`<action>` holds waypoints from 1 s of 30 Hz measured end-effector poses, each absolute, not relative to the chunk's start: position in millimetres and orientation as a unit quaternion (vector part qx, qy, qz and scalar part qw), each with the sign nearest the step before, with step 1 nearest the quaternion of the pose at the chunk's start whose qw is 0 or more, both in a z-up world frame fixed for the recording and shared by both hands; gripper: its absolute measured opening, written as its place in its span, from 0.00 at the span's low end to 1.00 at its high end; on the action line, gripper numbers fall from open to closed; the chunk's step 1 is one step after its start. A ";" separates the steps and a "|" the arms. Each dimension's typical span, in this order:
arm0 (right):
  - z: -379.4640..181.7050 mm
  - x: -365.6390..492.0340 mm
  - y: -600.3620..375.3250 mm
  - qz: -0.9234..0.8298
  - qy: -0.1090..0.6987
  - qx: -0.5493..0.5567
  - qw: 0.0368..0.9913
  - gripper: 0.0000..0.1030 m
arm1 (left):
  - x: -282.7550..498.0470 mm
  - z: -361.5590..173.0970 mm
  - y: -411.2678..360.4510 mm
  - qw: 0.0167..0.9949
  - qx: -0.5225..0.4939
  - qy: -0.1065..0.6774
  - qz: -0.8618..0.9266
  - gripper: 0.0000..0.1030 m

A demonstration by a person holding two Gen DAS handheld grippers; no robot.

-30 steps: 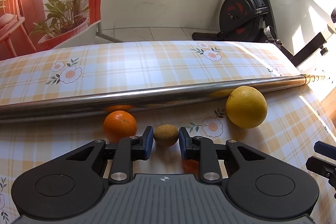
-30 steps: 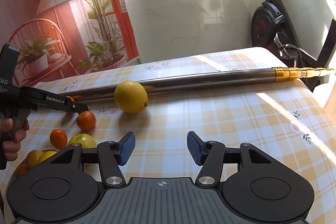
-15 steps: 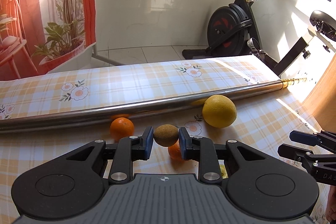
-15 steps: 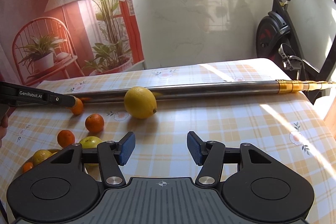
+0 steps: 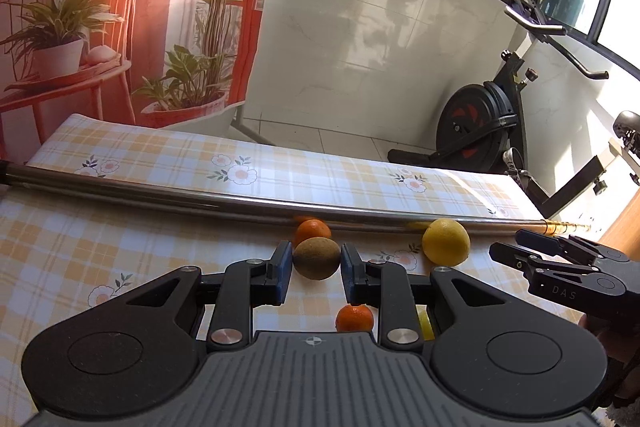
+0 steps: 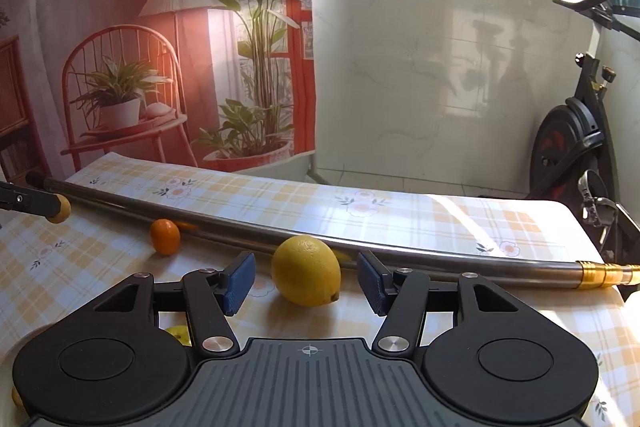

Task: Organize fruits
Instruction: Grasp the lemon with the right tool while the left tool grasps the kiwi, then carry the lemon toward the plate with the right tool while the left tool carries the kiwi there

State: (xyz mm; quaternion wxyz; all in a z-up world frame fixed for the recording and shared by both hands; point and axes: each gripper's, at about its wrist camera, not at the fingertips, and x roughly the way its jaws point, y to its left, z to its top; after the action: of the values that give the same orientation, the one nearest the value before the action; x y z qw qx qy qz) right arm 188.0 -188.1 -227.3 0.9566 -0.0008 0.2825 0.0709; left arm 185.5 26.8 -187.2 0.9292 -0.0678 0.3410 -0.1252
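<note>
Ahead, metal pole (image 5: 240, 205) crossing table (image 5: 120, 247), orange (image 5: 313, 229) and lemon (image 5: 446, 242) against it

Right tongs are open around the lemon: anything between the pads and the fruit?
No. In the right wrist view the lemon sits between the right tongs with bare tablecloth either side.

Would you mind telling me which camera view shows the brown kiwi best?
The left wrist view shows it best: the kiwi sits centred and sharp, clamped between the left gripper's blue pads. In the right wrist view, only a small brownish sliver shows at the tip of the left gripper, near the frame's left edge.
</note>
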 end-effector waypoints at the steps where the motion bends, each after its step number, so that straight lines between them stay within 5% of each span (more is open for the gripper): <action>1: -228.1 193.4 -186.1 0.072 0.286 -0.003 0.956 0.52 | 185.6 -187.3 29.0 0.929 -0.071 0.341 -0.121 0.27; 15: -271.9 260.9 -163.4 0.070 0.361 -0.037 0.929 0.57 | 184.2 -191.9 34.8 0.927 -0.079 0.348 -0.114 0.27; 30: -278.2 258.3 -153.3 0.041 0.381 -0.042 0.923 0.51 | 165.8 -193.6 35.7 0.924 -0.095 0.349 -0.123 0.27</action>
State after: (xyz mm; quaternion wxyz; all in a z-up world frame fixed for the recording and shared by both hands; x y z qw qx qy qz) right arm 258.3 -153.3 -278.2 0.9228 -0.0422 0.3808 0.0413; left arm 165.8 35.7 -193.6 0.9242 -0.0950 0.3491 -0.1226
